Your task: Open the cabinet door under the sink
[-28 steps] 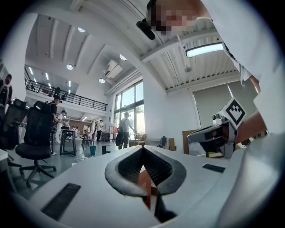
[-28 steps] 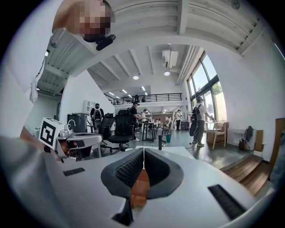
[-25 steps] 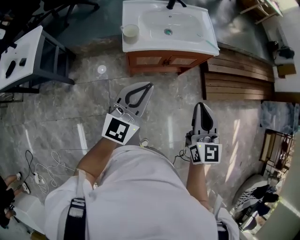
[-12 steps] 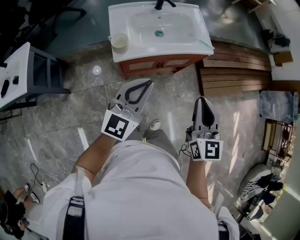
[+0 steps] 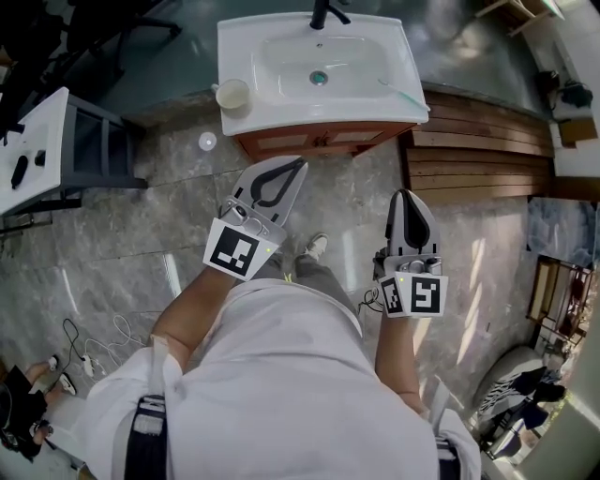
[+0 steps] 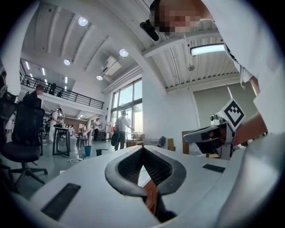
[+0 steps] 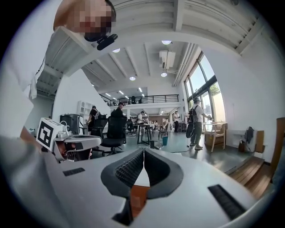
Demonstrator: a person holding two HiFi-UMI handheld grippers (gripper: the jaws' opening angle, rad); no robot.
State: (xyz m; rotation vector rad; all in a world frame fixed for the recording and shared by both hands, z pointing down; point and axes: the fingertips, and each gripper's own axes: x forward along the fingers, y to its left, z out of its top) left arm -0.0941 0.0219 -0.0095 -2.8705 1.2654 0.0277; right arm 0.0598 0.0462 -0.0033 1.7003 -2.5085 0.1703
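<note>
The white sink (image 5: 375,89) with a black faucet (image 5: 324,13) stands at the top of the head view. Below its front edge shows the brown wooden cabinet (image 5: 323,141) with two door panels, both shut. My left gripper (image 5: 298,166) hovers just short of the cabinet front, above the floor, with its tips touching and nothing held. My right gripper (image 5: 405,194) hangs further right and lower, also shut and empty. In the left gripper view the left gripper's tips (image 6: 143,147) meet, with a strip of cabinet behind them. The right gripper's tips (image 7: 144,150) meet too in the right gripper view.
A pale cup (image 5: 232,94) sits on the sink's left corner. A small white disc (image 5: 207,141) lies on the marble floor. Wooden steps (image 5: 478,155) run right of the cabinet. A white-topped table (image 5: 33,141) stands at left. Cables (image 5: 89,342) trail at lower left.
The sink and cabinet have shifted left and slightly lower in the head view as the person steps forward. A shoe now shows between the grippers. Both grippers stay shut.
</note>
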